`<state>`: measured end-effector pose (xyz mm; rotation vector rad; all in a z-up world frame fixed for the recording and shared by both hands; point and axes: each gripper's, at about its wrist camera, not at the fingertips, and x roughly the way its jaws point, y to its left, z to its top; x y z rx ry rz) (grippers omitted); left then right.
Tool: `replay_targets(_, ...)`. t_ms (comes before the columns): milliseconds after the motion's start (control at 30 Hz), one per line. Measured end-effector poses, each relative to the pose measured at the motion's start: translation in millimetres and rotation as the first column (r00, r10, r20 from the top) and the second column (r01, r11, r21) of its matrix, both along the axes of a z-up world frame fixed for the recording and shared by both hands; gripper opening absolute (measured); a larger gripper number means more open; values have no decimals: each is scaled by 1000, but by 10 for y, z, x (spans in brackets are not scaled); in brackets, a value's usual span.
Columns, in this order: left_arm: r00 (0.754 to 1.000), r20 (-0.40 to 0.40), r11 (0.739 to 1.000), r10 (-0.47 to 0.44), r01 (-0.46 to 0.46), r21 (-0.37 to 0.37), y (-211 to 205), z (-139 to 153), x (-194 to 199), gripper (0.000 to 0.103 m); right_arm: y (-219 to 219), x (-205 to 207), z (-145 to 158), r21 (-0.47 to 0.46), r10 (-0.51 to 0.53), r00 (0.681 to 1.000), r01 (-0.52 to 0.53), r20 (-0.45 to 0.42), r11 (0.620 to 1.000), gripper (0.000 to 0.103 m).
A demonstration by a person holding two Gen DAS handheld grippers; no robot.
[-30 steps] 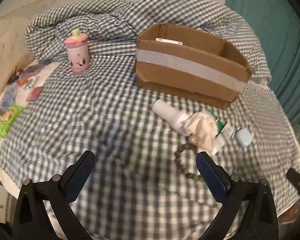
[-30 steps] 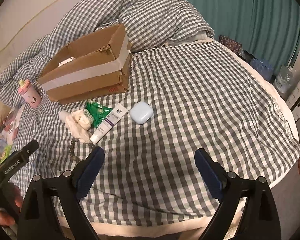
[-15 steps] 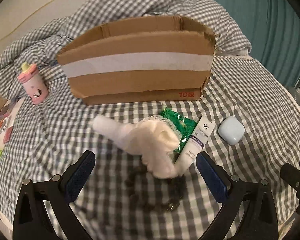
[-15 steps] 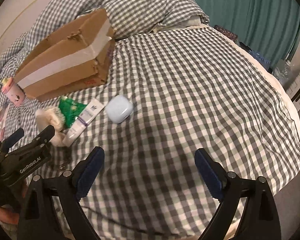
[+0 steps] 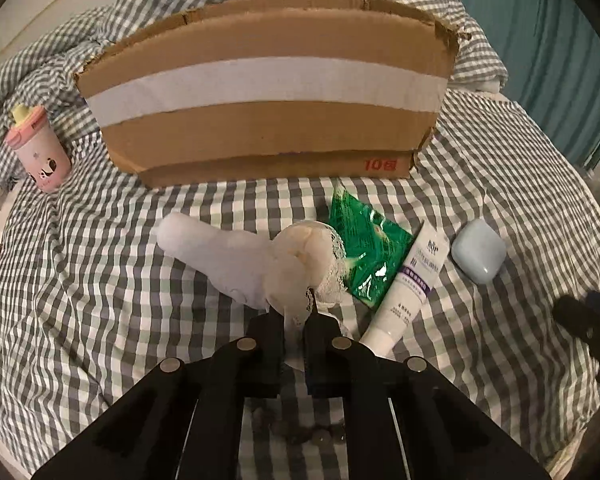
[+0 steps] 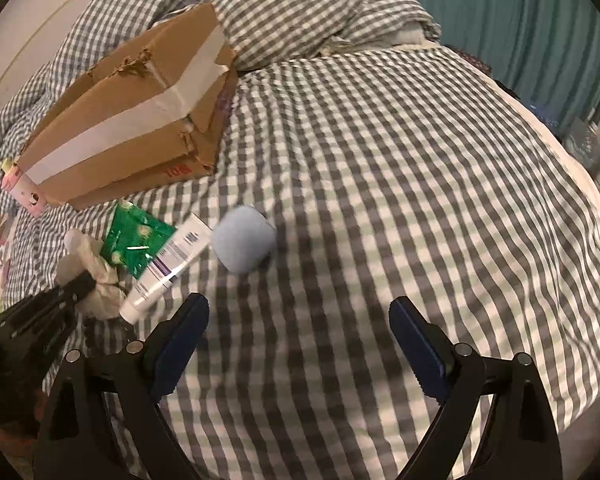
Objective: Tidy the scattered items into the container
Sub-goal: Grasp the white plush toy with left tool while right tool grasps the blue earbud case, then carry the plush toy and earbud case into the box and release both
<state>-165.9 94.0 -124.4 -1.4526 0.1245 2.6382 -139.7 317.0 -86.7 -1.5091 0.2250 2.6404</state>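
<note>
The left gripper [image 5: 296, 320] has just closed its fingers on the lace edge of the white sock [image 5: 284, 264], which lies on the bed in front of the cardboard box [image 5: 268, 120]. The pinch takes only thin fabric — the sock may slip out on lifting, or drag the bead bracelet [image 5: 308, 436] beneath. The right gripper [image 6: 298, 344] hovers with fingers wide apart and empty, near the blue case [image 6: 244, 238].

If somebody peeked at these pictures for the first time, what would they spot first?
Probably the big cardboard box with its white stripe, standing on the checked bedsheet. Just in front of it lies a little heap of things, where the left gripper is pinching a lacy white sock beside a shiny green packet.
</note>
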Motion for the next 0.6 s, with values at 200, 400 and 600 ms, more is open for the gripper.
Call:
replay_targets(200,1000,-15,1000,1,-2,-23,-44,95,54,7,-245,-350,-183,89,85,995,-89,49,992,92)
replay_targets(400,1000,-8,999,29,-29,-34,-185,120,56,7,-363,-720,-498,105,129,983,-143,134,984,92)
replay_targets(600,998,9,997,58,-57,-47,-271,78,55,7,-370,-610,-437,207,83,985,-113,150,972,56)
